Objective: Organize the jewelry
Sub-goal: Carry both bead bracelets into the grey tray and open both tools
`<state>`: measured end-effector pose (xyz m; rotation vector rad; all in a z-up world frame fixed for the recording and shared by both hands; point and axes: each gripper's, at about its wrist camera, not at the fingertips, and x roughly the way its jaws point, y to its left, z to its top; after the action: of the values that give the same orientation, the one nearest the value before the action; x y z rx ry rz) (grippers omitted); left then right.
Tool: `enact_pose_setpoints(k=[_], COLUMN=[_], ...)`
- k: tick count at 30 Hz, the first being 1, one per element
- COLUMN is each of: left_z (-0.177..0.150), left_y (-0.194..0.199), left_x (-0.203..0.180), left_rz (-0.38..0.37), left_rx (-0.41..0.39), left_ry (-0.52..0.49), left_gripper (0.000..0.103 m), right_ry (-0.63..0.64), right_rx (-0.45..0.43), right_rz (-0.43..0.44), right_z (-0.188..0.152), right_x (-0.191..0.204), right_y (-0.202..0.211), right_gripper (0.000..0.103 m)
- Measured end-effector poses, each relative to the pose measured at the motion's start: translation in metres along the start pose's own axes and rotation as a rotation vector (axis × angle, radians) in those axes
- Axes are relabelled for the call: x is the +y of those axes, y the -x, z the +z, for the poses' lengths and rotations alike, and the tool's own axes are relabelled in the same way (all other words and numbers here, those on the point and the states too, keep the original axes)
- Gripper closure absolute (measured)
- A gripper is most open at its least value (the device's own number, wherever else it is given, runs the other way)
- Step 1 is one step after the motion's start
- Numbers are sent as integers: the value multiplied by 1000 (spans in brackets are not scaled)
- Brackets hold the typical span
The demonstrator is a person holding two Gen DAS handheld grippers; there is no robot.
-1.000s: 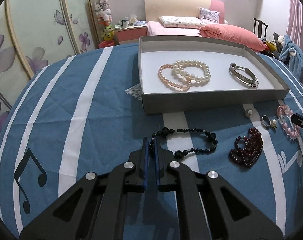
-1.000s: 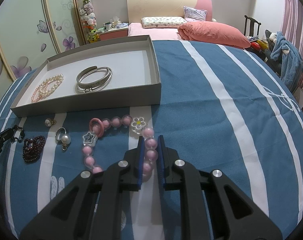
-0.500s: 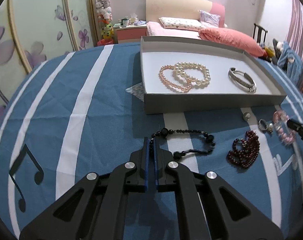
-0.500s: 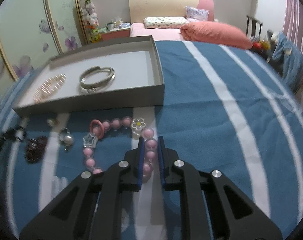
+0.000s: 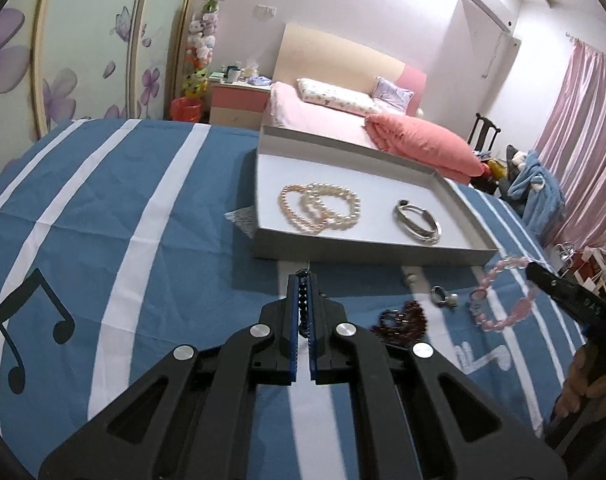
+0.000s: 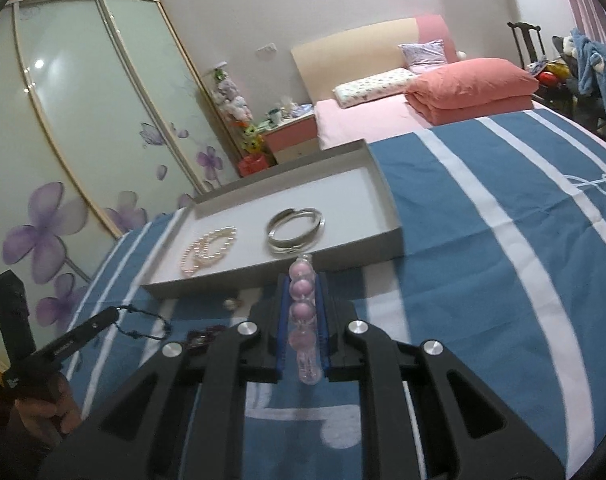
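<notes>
Clamping a black bead bracelet [image 5: 302, 300] edge-on between its blue pads, the left gripper [image 5: 302, 280] shows only a thin line of dark beads running lengthwise down the slot, toward the tray. The right wrist view fills in the remainder: the loop hangs off the left fingers [image 6: 103, 319] clear of the blue striped cloth [image 6: 483, 280]. The right gripper [image 6: 302, 280] is closed on a pink bead bracelet [image 6: 302, 312], its beads stacked in a row along the finger axis (long axis pointing at the tray wall). From the left wrist camera that same pink loop [image 5: 503, 292] appears as an open ring lifted off the cloth. Just beyond the left fingers lie a dark red bracelet [image 5: 403, 322], a ring [image 5: 443, 296] and a small bead [image 5: 410, 279]. Farther on, the grey tray [image 5: 363, 250] holds a pearl bracelet pair [image 5: 319, 208] and a silver bangle [image 5: 418, 223]. A pink bed [image 5: 323, 116] stands behind.
</notes>
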<state>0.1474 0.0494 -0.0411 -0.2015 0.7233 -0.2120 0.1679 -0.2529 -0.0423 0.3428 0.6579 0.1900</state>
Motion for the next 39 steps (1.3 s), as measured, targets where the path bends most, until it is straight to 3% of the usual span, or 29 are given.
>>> enact_pose_setpoints(k=[15, 39], left_z=[-3, 1], left_y=[14, 46], left_x=[-27, -71], left_rz=[-23, 64], left_rx=[-71, -268], left_ry=[-34, -144], left_gripper=[99, 99], right_ry=[12, 225], right_rx=[-43, -266], right_rz=[65, -30], right_z=[-6, -6], right_x=[27, 85], right_y=[10, 45], right_gripper=[90, 90])
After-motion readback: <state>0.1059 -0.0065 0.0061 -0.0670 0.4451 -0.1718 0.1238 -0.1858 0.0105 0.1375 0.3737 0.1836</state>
